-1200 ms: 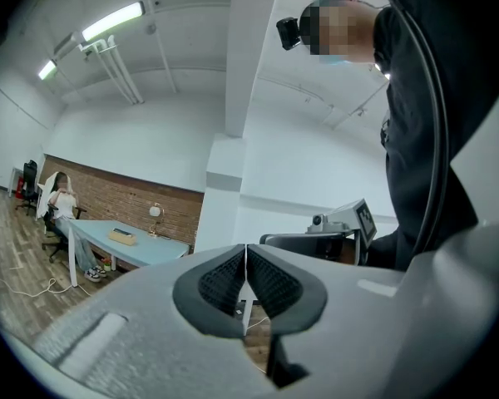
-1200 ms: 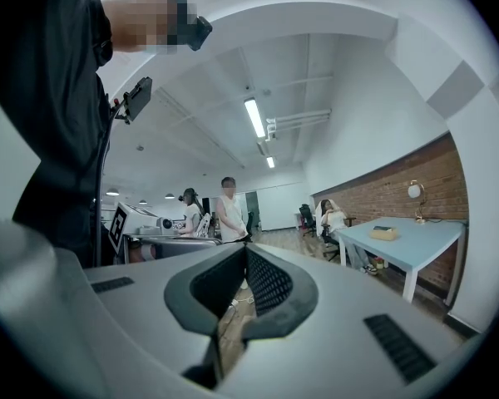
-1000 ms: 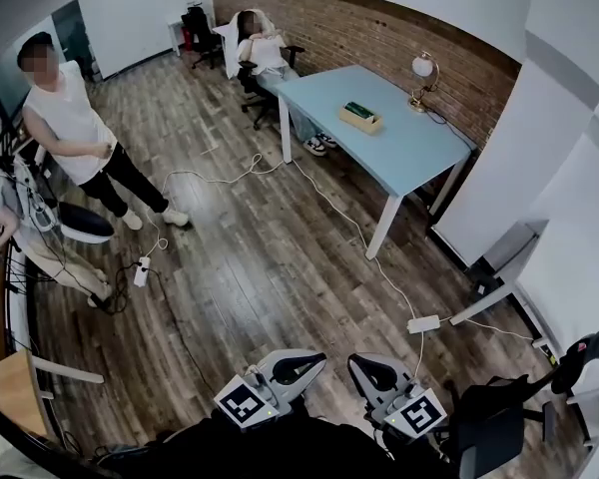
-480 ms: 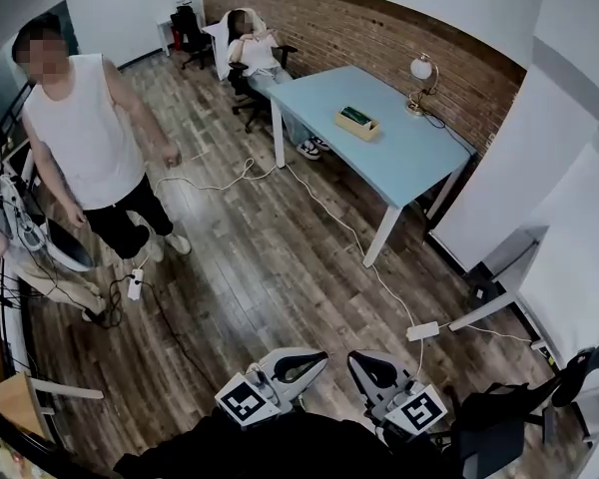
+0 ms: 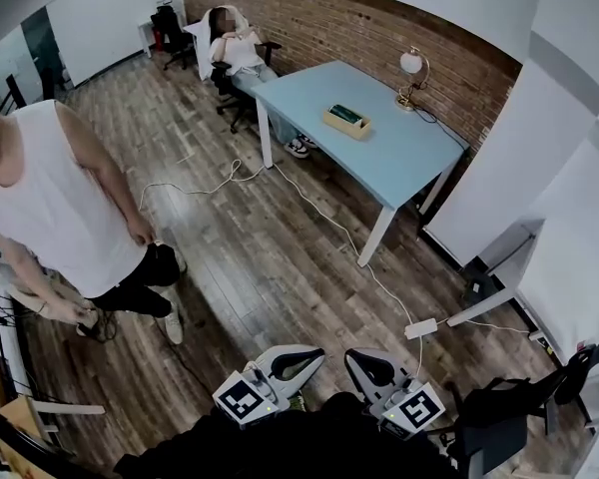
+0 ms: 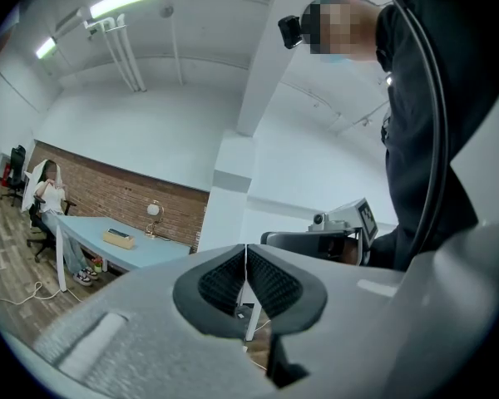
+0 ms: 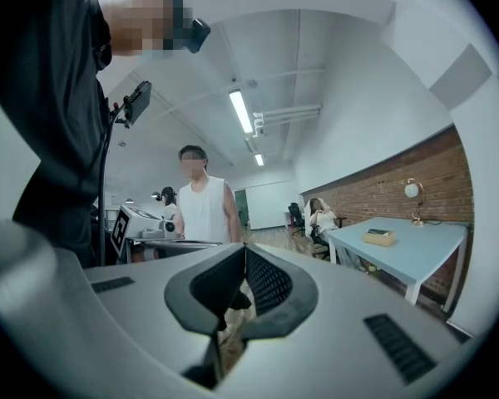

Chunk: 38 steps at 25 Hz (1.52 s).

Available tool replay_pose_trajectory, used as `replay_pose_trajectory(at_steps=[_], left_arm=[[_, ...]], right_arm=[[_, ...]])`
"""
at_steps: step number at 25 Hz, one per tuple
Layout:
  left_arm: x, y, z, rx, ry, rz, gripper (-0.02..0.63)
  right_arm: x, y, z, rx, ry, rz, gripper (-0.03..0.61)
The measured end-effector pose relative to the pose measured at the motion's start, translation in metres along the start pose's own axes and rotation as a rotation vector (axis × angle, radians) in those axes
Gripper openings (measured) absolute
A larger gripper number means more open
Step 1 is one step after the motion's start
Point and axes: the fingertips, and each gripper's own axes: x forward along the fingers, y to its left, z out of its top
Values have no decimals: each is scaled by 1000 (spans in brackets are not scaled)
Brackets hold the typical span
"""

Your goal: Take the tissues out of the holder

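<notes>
The only markings to be made out are the black-and-white square markers on the cubes of the two grippers, one at the lower middle of the head view on the left gripper (image 5: 298,359) and one just to its right on the right gripper (image 5: 364,365); no letters or brand names can be read anywhere, and any print on the tissue holder (image 5: 346,120) is too small to tell. The tissue holder, a shallow tan box with a dark green top, lies on the light blue table (image 5: 399,158) in the upper middle of the head view, well apart from both grippers, with a stretch of wooden floor (image 5: 270,267) and a white cable (image 5: 314,208) between. A lamp (image 5: 411,66) with a round white shade stands further back on the same table, near the brick wall. In the left gripper view the jaws of the left gripper (image 6: 246,264) are pressed together with nothing between them, and the tissue holder (image 6: 118,238) appears small at the left middle. In the right gripper view the right gripper (image 7: 244,264) likewise has its jaws closed on nothing, and the tissue holder (image 7: 379,236) sits at the right middle. A person in a white sleeveless top (image 5: 50,218) stands at the left edge of the head view.
</notes>
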Motion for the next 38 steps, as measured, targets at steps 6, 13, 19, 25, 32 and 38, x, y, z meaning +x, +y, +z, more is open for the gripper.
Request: replay_pose_trajectory(at_steps=[6,13,19,25,32,38], left_arm=[[16,29,-3,-14,5,4,11],[56,66,-2,6,11,22,11],[104,98,8,15,14,39,11],[150,125,15,12,21,63,11],[196,147,23,27,18,88,11],[233,165,25,26,27,117,11]], right_arm=[[21,-26,-2,6,-9,5,6],[42,-78,-1,3,-12,25,6],[59,-134,15,-3,-18,43,6],[65,-187,23,9,-9,59,6],[71,-235,33,2,-18,100,6],[73,-278,38,0,12,107,6]])
